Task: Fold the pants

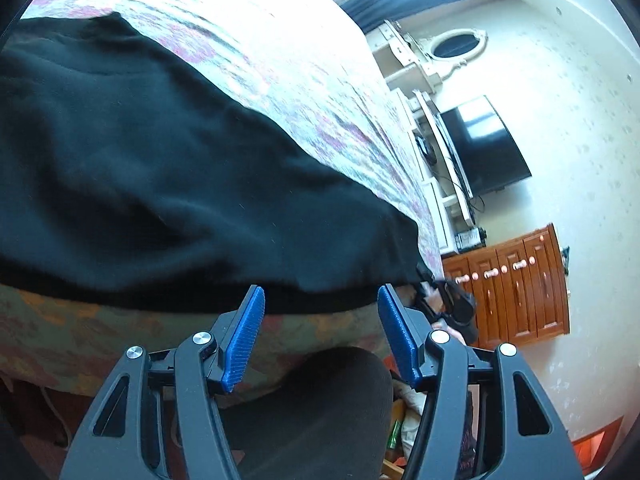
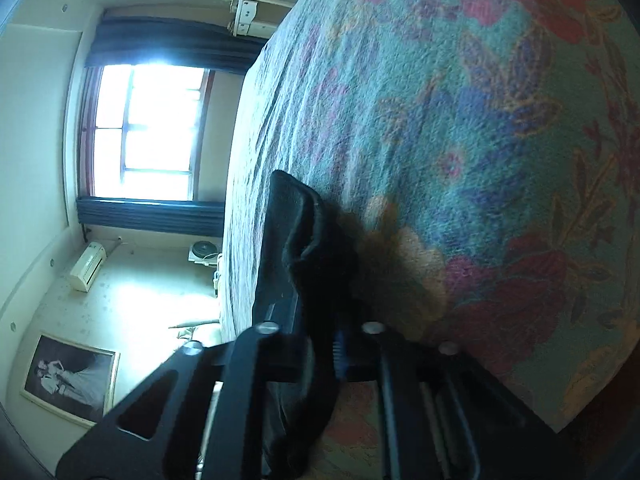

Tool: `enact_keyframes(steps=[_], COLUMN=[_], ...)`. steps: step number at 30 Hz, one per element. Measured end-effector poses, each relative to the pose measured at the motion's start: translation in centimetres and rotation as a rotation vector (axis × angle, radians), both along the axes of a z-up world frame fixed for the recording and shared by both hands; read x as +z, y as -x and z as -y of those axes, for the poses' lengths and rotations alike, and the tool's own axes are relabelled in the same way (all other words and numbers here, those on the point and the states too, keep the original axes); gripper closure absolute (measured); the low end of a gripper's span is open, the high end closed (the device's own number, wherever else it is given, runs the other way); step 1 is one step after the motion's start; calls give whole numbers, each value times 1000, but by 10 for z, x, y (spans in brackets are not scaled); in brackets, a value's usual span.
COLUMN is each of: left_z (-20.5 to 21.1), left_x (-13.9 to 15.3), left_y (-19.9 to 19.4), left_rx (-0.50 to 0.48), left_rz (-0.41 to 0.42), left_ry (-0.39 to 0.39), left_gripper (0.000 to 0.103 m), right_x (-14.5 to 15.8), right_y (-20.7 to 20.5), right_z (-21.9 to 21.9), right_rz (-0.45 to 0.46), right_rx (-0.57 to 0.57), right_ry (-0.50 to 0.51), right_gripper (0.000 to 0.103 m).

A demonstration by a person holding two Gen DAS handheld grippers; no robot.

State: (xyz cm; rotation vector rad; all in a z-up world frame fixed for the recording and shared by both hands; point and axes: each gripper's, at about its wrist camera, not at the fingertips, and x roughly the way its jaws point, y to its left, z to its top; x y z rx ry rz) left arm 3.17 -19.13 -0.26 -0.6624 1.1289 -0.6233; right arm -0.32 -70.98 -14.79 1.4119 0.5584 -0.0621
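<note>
1. Here's the bed (image 1: 280,52), biggest thing in the room, covered in a fuzzy floral blanket of teal, pink, red and orange blooms, its pile rippled in long ridges toward the far end.
2. Beyond the bed's far end, a bright window (image 2: 148,124) glares between dark blue curtains; pale speckled walls all round.
3. Spread across the bed's near side lie the black pants (image 1: 160,168), soft, matte, fleecy cloth, their edge hanging just over the bed's rim.
4. Off the bed's side stands a flat black television (image 1: 484,148) on white shelving, and next to it a glossy brown wooden cabinet (image 1: 516,288) with panelled doors.
5. On the wall past the bed's end, an oval mirror (image 1: 452,46) in a cream frame; lower down a framed portrait (image 2: 72,376).
6. The left gripper (image 1: 320,312) hangs at the bed's rim, ribbed blue pads spread well apart, nothing between them, the pants' hem just ahead.
7. The right gripper (image 2: 340,344) is low over the bed, jaws pinched tight on a thick folded edge of the pants, which stands up in front of it.
</note>
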Motion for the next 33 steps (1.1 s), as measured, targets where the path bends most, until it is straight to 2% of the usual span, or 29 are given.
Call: enact_keyframes(steps=[2, 4, 5, 6, 7, 9, 12, 14, 17, 18, 19, 21, 23, 27, 33], left_z=[-16, -30, -36, -44, -54, -73, -106, -130, -160, -168, -177, -189, -204, -235, -259], left_x=[5, 11, 12, 13, 11, 5, -8, -13, -14, -14, -13, -14, -17, -30, -38], left_y=[5, 5, 3, 1, 0, -7, -15, -17, -19, -20, -21, -23, -27, -32, -34], left_rx=[18, 33, 46, 65, 83, 120, 183, 236, 296, 312, 322, 322, 338, 376, 374], left_rz=[16, 48, 66, 84, 100, 101, 78, 80, 105, 117, 133, 163, 170, 120, 107], left_ry=[-6, -20, -29, -38, -52, -116, -179, -218, -269, -291, -311, -351, -394, -389, -329], left_gripper=[44, 42, 34, 31, 31, 31, 31, 31, 31, 31, 31, 31, 31, 31, 29], right_x=[13, 23, 18, 9, -1, -7, -11, -11, -5, -3, 1, 6, 10, 17, 58], right_y=[6, 17, 20, 22, 24, 29, 37, 40, 41, 37, 31, 27, 17, 18, 16], right_z=[10, 22, 27, 29, 29, 28, 29, 30, 29, 27, 24, 19, 18, 17, 4], right_rz=[33, 8, -22, -51, -58, -14, 31, 70, 90, 91, 80, 31, -25, -39, -37], right_rx=[-26, -47, -42, -35, -29, -43, -57, -48, -33, -21, -6, 5, 35, 34, 46], right_ry=[27, 100, 104, 103, 98, 87, 26, -9, 28, 50, 75, 146, 200, 208, 309], right_gripper=[94, 94, 94, 94, 94, 93, 79, 61, 45, 44, 44, 53, 91, 93, 93])
